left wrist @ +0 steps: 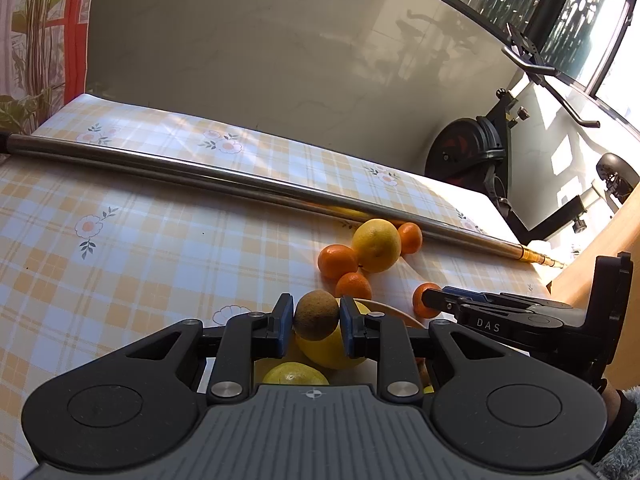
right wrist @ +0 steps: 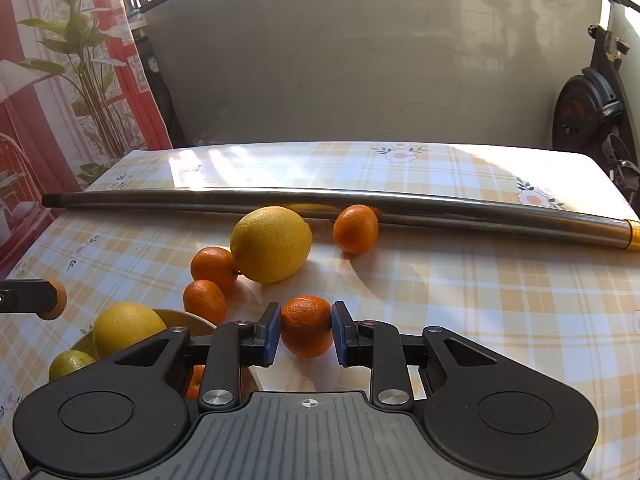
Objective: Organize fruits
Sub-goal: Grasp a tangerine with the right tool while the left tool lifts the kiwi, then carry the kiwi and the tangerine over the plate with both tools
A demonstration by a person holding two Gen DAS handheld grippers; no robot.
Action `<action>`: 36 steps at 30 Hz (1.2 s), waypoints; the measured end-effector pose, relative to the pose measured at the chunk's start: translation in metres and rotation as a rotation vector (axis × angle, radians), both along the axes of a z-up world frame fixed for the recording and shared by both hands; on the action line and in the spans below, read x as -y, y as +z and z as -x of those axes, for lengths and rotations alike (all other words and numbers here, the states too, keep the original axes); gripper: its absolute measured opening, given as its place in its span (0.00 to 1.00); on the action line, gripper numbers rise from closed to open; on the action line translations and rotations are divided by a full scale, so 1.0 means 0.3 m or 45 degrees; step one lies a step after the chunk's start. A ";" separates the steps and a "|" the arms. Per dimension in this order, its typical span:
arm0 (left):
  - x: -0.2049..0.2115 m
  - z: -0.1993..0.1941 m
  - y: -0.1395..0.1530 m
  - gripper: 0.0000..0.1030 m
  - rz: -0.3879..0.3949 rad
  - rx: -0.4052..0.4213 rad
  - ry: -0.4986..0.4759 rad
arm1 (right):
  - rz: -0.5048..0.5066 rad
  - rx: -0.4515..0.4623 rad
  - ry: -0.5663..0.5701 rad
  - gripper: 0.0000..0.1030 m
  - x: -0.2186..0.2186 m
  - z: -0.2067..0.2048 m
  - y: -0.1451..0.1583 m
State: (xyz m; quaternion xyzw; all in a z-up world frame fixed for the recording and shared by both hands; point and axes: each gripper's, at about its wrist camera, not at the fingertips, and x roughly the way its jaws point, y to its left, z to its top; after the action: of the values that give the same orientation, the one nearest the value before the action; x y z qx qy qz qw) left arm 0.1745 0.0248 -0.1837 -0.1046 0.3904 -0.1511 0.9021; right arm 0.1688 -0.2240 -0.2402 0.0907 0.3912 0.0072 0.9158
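I am holding two fruits at once, one in each pair of tongs. Nearest to me, my left gripper [left wrist: 316,322] is clamping a round, brownish, rough-skinned fruit [left wrist: 316,314] between its blue pads, and it is hanging directly over the pale shallow bowl [left wrist: 394,311], where a large yellow citrus [left wrist: 330,350] and a smaller yellow-green lemon [left wrist: 294,374] are already lying. My right gripper [right wrist: 306,330] is squeezing a small orange mandarin [right wrist: 307,326] from both sides, above the yellow checked tablecloth [right wrist: 500,300] and just to the right of that bowl [right wrist: 192,318]. So the bowl is lying to the left of my right tongs and straight below my left ones; I am judging that the left hand is the nearer to dropping its load, while the right must be travelling leftward first. Farther out, three loose mandarins [right wrist: 214,266] and a big yellow lemon-shaped fruit [right wrist: 271,244] are clustering together on the cloth, waiting to be gathered. Beyond them a long steel pole [right wrist: 360,200] is stretching across the table, with one mandarin resting against it.
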 end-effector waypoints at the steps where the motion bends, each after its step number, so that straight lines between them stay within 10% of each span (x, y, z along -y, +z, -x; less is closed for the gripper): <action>1: 0.000 0.002 -0.002 0.26 0.003 -0.002 -0.001 | -0.010 0.003 0.001 0.24 0.005 0.006 -0.001; 19: -0.008 0.019 -0.012 0.26 0.008 -0.014 0.003 | -0.027 -0.006 -0.039 0.26 0.019 -0.002 -0.023; 36: -0.067 0.131 -0.032 0.26 0.007 -0.059 0.024 | -0.211 0.129 -0.069 0.26 -0.077 0.258 0.104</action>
State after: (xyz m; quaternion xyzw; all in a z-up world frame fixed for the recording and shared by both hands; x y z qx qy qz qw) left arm 0.1351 0.0448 -0.1933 -0.1144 0.4097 -0.1413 0.8939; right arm 0.0915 -0.2008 -0.2089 0.1762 0.3400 0.0191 0.9236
